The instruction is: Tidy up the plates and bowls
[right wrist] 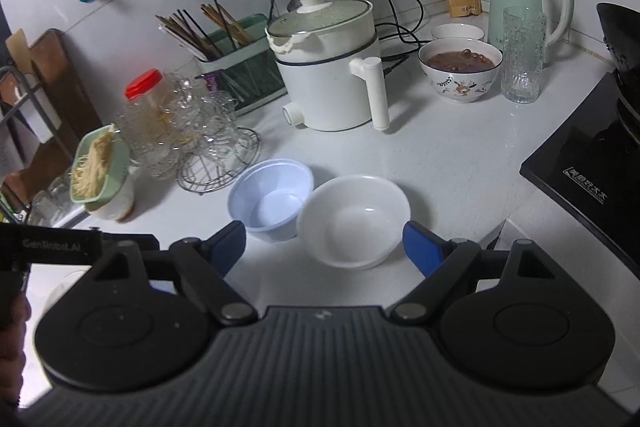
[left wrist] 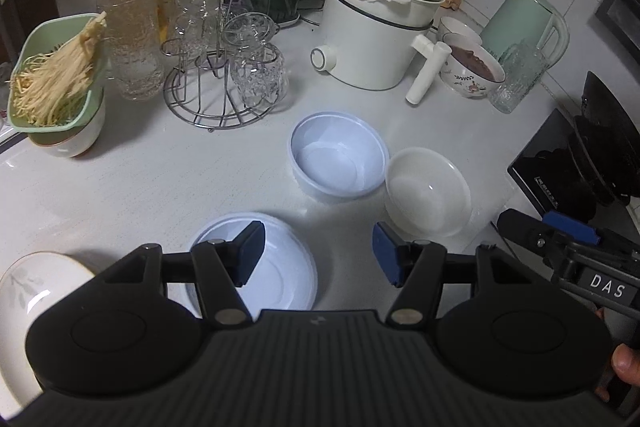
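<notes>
In the left wrist view, the left gripper [left wrist: 319, 254] is seen at lower centre with its blue-padded jaws standing partly apart and nothing held between them. Below and behind its left finger, a pale blue plate [left wrist: 280, 279] lies on the white counter [left wrist: 120, 183], much of it covered by the gripper body. At the lower left edge a leaf-patterned plate [left wrist: 28, 287] is cut off by the frame and partly hidden. At centre a pale blue bowl [left wrist: 338, 157] stands beside a white bowl [left wrist: 426, 191], rims touching or nearly so; contact cannot be settled. At the far right the right gripper [left wrist: 572, 239] is partly cut off. Across the upper frame stand a glass rack [left wrist: 212, 103], a white electric pot [left wrist: 372, 39] and a green kettle [left wrist: 524, 19].

In the right wrist view, the right gripper [right wrist: 324, 247] is shown at lower centre, its jaws spread wide and empty. The white bowl [right wrist: 354, 221] sits just beyond and between the fingertips, untouched. The pale blue bowl [right wrist: 270, 199] is at its left, partly overlapped by it. A bowl of dark food [right wrist: 460, 67] stands at upper right, with another bowl behind it mostly hidden. At lower left, part of the left gripper [right wrist: 52, 247] is cut off.
</notes>
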Tool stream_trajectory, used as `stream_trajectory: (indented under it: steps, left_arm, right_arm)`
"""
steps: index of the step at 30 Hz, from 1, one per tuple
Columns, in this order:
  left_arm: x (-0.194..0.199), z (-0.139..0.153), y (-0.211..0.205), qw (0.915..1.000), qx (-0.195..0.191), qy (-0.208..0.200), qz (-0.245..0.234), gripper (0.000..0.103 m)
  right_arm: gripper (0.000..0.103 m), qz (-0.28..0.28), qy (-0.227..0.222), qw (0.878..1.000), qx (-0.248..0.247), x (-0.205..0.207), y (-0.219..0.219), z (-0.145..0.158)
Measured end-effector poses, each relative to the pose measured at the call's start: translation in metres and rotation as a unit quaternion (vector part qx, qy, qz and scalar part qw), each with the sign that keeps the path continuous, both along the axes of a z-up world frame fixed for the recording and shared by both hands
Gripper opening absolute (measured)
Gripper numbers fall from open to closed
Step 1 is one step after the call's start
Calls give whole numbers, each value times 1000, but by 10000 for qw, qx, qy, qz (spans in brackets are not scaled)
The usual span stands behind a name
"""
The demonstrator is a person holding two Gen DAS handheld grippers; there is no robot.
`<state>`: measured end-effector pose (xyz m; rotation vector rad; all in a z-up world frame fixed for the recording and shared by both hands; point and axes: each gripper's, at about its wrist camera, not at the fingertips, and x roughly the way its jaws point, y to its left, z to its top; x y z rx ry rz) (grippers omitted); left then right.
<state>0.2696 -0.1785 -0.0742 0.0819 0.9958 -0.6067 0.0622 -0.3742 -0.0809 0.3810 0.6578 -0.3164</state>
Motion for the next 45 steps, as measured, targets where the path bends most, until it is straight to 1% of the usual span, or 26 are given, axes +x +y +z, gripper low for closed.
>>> stream_trajectory:
  steps: [3,7,9,13,16,17,19,20,21,23,25,27,29,30,34,39,41,43,45]
  left_arm:
    - [13,-8,-8,10000,-32,70,53,65]
    - [31,-17,-16,9998,-121,128,101,65]
    - [43,-26,-20,9996,-111,208,177,65]
    - [68,-43,-24,9982,-162,465,339,64]
    - [83,-53,-29,9977,-157,555,363,63]
    - [87,-57,-30,9975,-138,580,371,62]
    - [95,-64,-34,9970,-120,661,371,53]
    - [99,-67,-35,9967,-118,714,373,51]
    - [102,-70,-36,9963,-134,757,377,48]
    - [108,-75,-39,9958,-135,829,374,44]
    - [113,-81,-42,9955,-124,872,359,40]
    - [118,-84,-44,9952,-126,908,344,38]
    - [122,-88,-46,9949,-115,941,352,36]
    - [124,-90,-46,9946,-109,963,359,34]
    - [129,-95,-51,9938,-97,1062,301,27]
    - [130,-100,-58,9927,-104,1189,163,25]
    - [129,-99,-61,9929,-85,1178,137,25]
    - [129,-97,-61,9934,-59,1137,115,25]
    - [130,-95,-60,9928,-102,1179,158,25]
  right_arm:
    - [86,36,69,10000,39,14,-9,-6]
    - [85,213,162,9996,42,37,-18,-13]
    - [79,324,185,9992,104,50,-21,-18]
    - [74,539,305,9979,167,82,-23,-27]
    - [69,691,372,9968,155,106,-23,-34]
    - [66,731,409,9964,142,113,-23,-38]
    - [56,788,555,9953,67,128,-23,-46]
    - [48,794,661,9946,40,134,-24,-51]
    - [45,799,712,9942,47,140,-26,-54]
    - [45,811,751,9939,51,148,-29,-60]
    - [45,818,770,9937,39,156,-32,-63]
    - [40,831,813,9932,48,164,-34,-67]
    - [38,840,847,9928,60,171,-36,-71]
    - [35,835,877,9926,56,174,-36,-73]
    - [31,855,993,9914,24,186,-35,-83]
    - [20,856,1121,9899,131,193,-34,-95]
    - [19,836,1112,9899,252,193,-34,-99]
    - [19,795,1100,9904,263,192,-33,-99]
    - [19,752,1093,9905,360,191,-34,-99]
